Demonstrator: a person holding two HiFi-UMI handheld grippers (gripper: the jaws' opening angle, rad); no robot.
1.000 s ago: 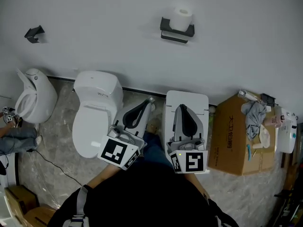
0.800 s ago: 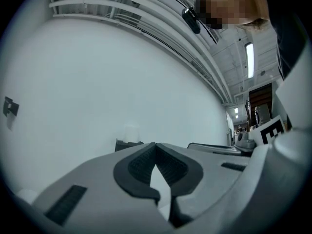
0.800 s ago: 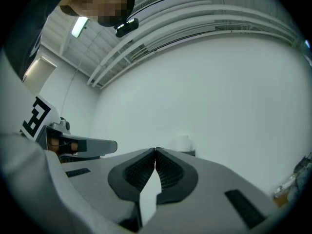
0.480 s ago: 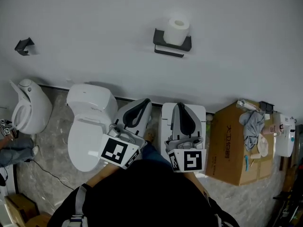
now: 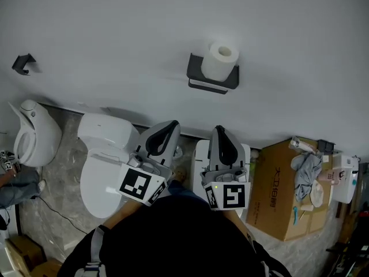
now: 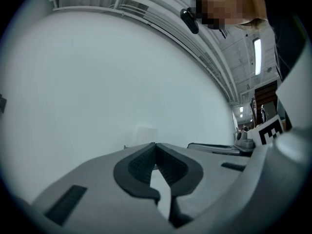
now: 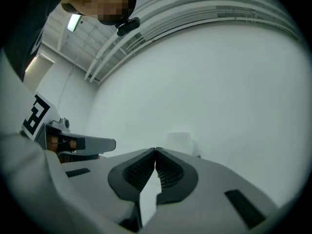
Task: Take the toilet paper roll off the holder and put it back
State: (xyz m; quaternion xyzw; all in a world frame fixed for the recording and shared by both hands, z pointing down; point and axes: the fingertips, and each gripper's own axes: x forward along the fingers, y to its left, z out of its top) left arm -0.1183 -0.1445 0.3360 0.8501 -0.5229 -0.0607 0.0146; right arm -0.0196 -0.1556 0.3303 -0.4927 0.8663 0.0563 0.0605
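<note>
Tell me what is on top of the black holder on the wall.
A white toilet paper roll stands on end on the holder, its core hole showing. The roll covers the holder's top, so how it is seated cannot be seen.

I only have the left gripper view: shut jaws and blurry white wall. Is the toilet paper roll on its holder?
Observer: Yes. In the head view the toilet paper roll sits on the black holder, ahead of both grippers and untouched.
Operator: The other gripper, is it carrying anything?
Observer: No. The right gripper has its jaws together with nothing between them.
Operator: What's below the holder?
Observer: A white toilet, below and to the left of it in the head view.
</note>
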